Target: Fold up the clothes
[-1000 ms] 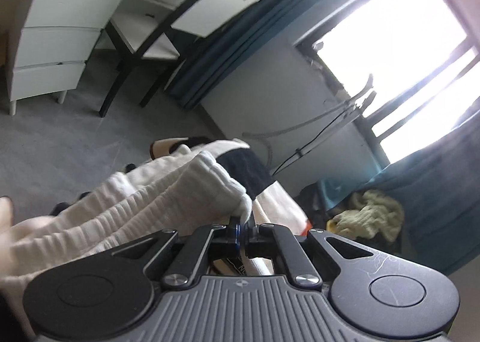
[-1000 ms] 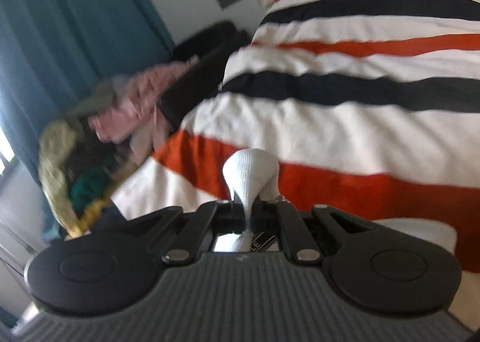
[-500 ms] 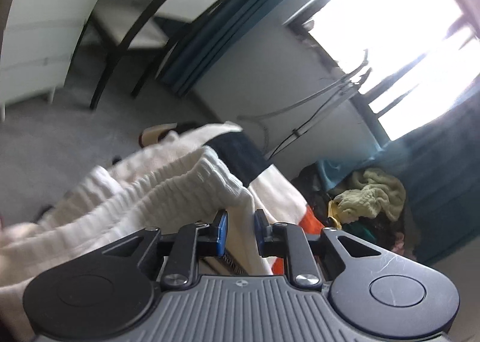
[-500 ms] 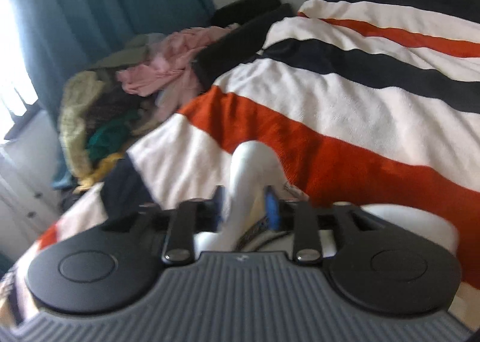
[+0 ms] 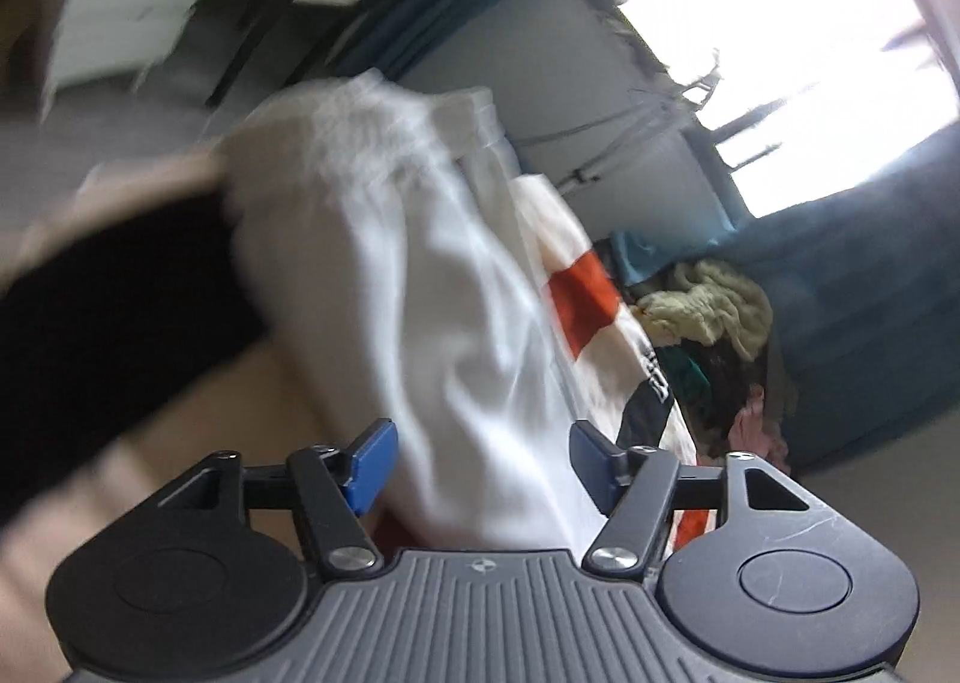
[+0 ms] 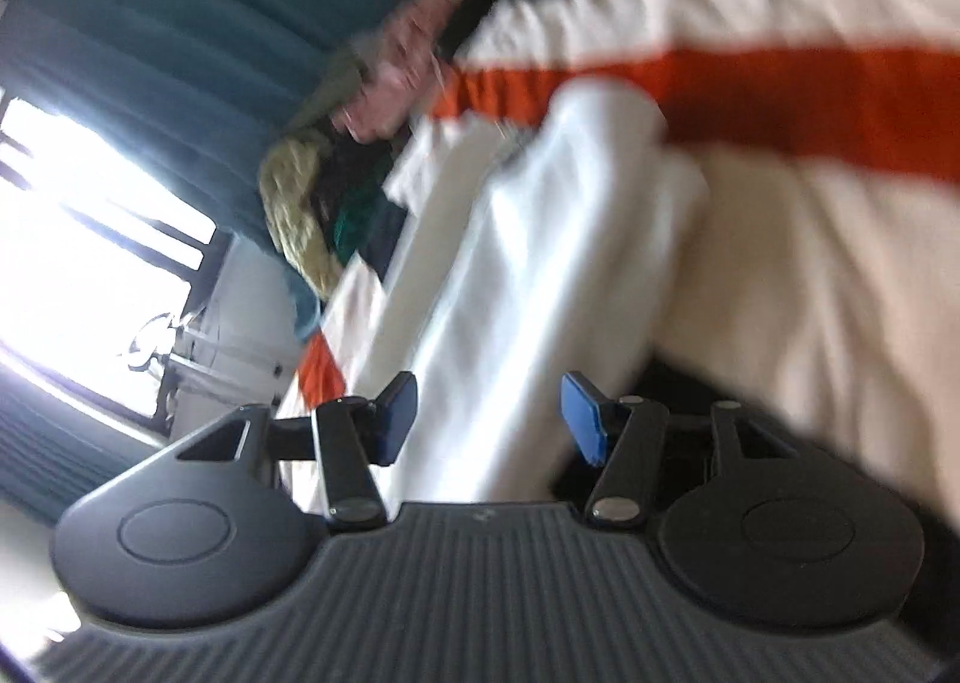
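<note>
The left gripper (image 5: pixel 477 458) had just been opening; its blue pads (image 5: pixel 372 464) stood apart with the white garment (image 5: pixel 420 293) lying loose between them, no longer pinched as it was a second earlier. The right gripper (image 6: pixel 489 422) had likewise been opening, and its pads (image 6: pixel 579 422) flanked the same cloth (image 6: pixel 540 275) without pressing it. Both ends were therefore let go.

Beyond the fingers, the garment lay in a long bunched strip on the striped bedspread (image 6: pixel 810 101), near the bed's edge. That suggested the fold had just been laid down, and that smoothing or a fresh grasp for the next fold would follow.

Farther off, both views were blurred, but a heap of other clothes (image 5: pixel 714 311) sat by the teal curtain (image 6: pixel 198 23) under the bright window (image 5: pixel 780 35).
</note>
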`<state>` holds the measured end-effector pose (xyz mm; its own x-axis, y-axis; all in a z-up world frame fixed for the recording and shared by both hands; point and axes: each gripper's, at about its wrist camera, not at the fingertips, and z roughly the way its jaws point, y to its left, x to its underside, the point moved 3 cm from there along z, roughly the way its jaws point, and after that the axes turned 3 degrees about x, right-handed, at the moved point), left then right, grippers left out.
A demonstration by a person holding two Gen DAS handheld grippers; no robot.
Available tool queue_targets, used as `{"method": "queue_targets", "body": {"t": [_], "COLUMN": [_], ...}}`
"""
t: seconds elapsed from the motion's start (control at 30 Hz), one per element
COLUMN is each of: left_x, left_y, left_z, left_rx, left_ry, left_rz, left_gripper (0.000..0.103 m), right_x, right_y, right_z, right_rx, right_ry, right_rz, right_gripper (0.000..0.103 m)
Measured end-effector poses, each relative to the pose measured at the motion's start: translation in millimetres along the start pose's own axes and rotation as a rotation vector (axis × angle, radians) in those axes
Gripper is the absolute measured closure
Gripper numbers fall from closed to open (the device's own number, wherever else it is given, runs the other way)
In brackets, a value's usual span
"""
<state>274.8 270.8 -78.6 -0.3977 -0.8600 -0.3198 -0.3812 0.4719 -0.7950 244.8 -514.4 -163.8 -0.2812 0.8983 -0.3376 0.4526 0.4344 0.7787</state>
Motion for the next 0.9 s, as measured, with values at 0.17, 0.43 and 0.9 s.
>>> {"method": "queue_targets", "body": {"t": [0.17, 0.43, 0.9], "left_x": [10, -5, -26], "left_y": [35, 63, 36], "left_z": [14, 53, 7], "left_rx": [0.058, 0.026, 0.086], "left_ry": [-0.013, -0.248, -0.419], "left_rz": [-0.278, -0.358, -0.29], "left_gripper": [0.034, 0.06, 0.096], "right_x": [11, 5, -22], "right_y": [-14, -25, -17], "right_z": [16, 69, 66], "right_rx": [-0.051, -0.05, -0.056], "right_ry": [0.074, -0.005, -0.176], "right_rz": [0.106, 0.14, 0.063], "right_gripper": [0.047, 0.055, 0.092]}}
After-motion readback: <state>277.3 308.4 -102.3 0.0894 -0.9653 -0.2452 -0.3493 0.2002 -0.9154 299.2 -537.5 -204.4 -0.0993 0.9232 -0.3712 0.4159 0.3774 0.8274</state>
